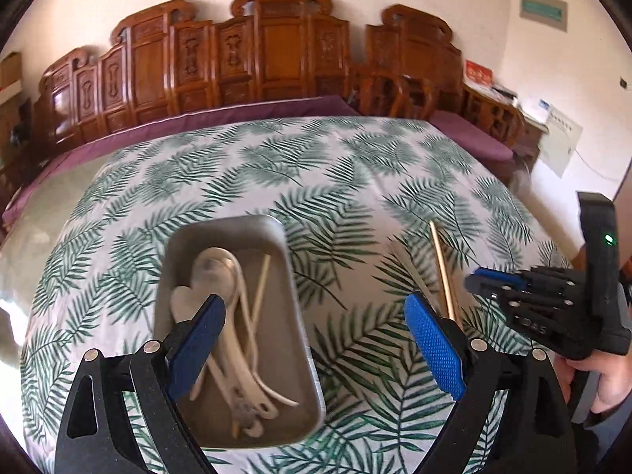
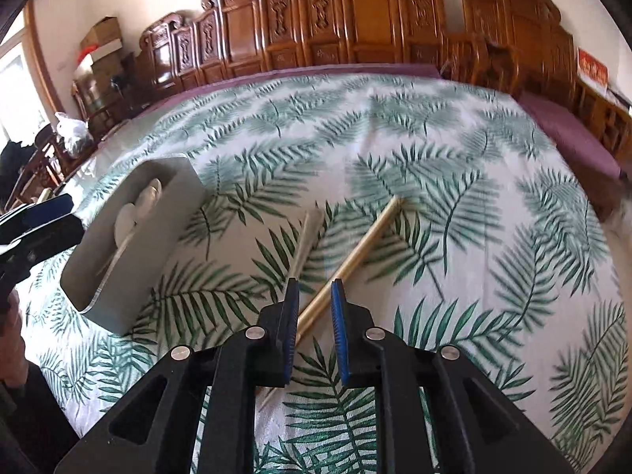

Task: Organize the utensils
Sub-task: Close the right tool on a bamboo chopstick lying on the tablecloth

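the right hand-held gripper (image 2: 314, 296) hovers with its blue pads a narrow gap apart and nothing pinched, right over the near end of the gold chopstick (image 2: 355, 254), which lies on the bench cloth (image 2: 454, 158) running from the jaws toward 1 o'clock. a paler stick (image 2: 306, 243) lies just beside it toward 11 o'clock, their near ends close together, so a narrow-set jaw could nudge one aside, catch both at once, or pinch a fold of the soft leaf-print cloth. both sticks are thin, smooth and round enough to roll or slip out of a shallow pinch. the left hand-held gripper (image 1: 312, 330) is spread wide and empty above the tray (image 1: 288, 355), a grey rounded-corner rectangle, likely metal, at 9 o'clock from the loose sticks. it already holds white spoons (image 1: 215, 268) and a pale stick (image 1: 262, 280) in a loose tangle; a long piece dropped across them may perch on the rim and slide off.
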The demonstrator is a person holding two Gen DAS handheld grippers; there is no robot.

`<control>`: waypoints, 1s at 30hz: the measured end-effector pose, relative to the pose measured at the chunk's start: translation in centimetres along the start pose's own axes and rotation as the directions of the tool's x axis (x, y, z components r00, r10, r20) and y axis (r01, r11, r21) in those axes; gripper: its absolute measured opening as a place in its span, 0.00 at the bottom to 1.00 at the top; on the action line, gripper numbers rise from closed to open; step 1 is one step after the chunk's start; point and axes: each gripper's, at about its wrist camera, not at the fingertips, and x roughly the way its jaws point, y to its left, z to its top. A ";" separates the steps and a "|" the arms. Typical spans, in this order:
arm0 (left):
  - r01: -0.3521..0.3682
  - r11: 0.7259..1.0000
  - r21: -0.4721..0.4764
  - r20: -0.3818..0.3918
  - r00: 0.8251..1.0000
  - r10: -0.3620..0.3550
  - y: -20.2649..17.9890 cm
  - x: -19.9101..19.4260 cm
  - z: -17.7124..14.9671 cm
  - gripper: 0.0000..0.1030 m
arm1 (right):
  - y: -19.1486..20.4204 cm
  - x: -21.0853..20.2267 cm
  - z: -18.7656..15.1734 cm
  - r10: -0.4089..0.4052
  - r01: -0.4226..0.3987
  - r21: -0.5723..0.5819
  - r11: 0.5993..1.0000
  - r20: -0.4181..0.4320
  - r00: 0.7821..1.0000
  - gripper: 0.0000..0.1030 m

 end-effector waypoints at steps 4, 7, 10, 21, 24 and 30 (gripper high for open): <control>0.009 1.000 0.021 -0.012 1.000 -0.008 -0.8 0.4 -0.3 0.86 | -0.2 1.5 -0.4 -0.007 0.008 0.022 1.000 -0.041 0.999 0.18; 0.018 1.000 0.018 -0.017 1.000 -0.017 -1.0 0.4 -0.4 0.86 | -0.4 2.1 -0.7 -0.025 0.027 0.026 0.999 -0.060 0.998 0.18; 0.021 1.000 0.018 -0.020 1.000 -0.021 -1.0 0.5 -0.5 0.86 | -0.8 2.3 -0.7 -0.030 0.033 0.046 0.998 -0.067 0.997 0.18; 0.021 0.999 0.033 -0.035 0.999 -0.020 -1.7 1.1 -0.6 0.86 | -0.8 3.4 0.0 -0.047 0.053 0.077 0.996 -0.076 0.996 0.26; 0.022 0.999 0.040 -0.039 0.999 -0.021 -2.0 1.2 -0.7 0.86 | -0.7 3.7 0.5 -0.075 0.081 0.082 0.993 -0.069 0.995 0.29; 0.026 0.998 0.066 -0.052 0.998 -0.022 -3.1 1.6 -1.1 0.86 | -1.0 4.5 0.9 -0.136 0.141 0.058 0.988 -0.082 0.987 0.32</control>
